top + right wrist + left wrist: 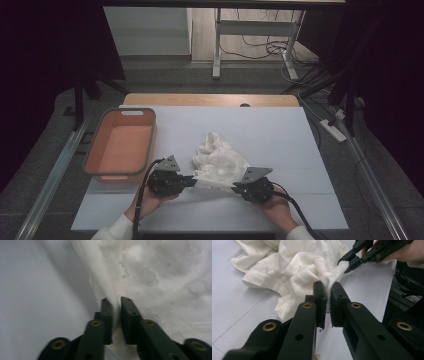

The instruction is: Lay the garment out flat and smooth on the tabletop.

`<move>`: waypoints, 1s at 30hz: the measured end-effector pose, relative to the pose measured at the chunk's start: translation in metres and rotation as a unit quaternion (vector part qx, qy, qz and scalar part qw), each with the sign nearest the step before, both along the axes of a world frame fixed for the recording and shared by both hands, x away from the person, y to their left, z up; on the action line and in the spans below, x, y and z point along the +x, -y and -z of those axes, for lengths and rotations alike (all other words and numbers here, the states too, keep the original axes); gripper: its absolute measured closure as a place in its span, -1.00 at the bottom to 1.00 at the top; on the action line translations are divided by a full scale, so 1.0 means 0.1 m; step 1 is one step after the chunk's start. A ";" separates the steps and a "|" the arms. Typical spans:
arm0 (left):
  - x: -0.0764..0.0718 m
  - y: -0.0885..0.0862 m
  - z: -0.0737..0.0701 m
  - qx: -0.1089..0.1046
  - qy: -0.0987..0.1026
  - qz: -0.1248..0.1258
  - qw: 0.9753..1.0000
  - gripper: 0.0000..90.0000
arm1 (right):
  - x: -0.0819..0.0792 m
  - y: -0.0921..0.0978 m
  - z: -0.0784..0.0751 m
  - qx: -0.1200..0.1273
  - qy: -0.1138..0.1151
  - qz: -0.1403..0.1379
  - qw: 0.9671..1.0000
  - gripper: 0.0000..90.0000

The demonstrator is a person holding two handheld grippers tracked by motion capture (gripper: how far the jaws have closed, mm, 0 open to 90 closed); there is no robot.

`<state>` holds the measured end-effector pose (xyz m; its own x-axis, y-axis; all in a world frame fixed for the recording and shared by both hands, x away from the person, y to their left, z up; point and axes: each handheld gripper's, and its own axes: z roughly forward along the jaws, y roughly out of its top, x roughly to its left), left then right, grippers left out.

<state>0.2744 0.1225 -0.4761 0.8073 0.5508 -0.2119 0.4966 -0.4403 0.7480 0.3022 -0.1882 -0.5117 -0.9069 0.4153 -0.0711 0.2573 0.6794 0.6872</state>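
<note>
Left gripper (328, 288), right gripper (116, 301), both pinching white cloth (220, 162) (crumpled)

Each hand-held gripper, left (191, 181) and right (235, 189), is black, with two long flat jaws set with brass-coloured rivets, a rounded body and a grey three-cornered plate on top. A black cable trails from each. The sleeves look white, perhaps cream.

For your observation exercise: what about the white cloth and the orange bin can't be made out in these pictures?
- White cloth: its kind and full shape, crumpled, high view.
- Cloth edge inside the right hand-held gripper: hidden between the jaws, blurred, right gripper view.
- Orange bin: near inner wall hidden by its rim, high view.
</note>
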 end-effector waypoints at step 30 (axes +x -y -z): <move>-0.02 -0.08 -0.17 -0.035 0.020 -0.023 0.999 0.86 | -0.15 0.18 -0.45 0.123 0.008 -0.016 0.992 0.96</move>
<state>0.2724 0.1309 -0.4591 0.7904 0.5721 -0.2190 0.4837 -0.3635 0.7962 0.2873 -0.2066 -0.4672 -0.9192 0.3936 0.0148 0.2267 0.4979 0.8371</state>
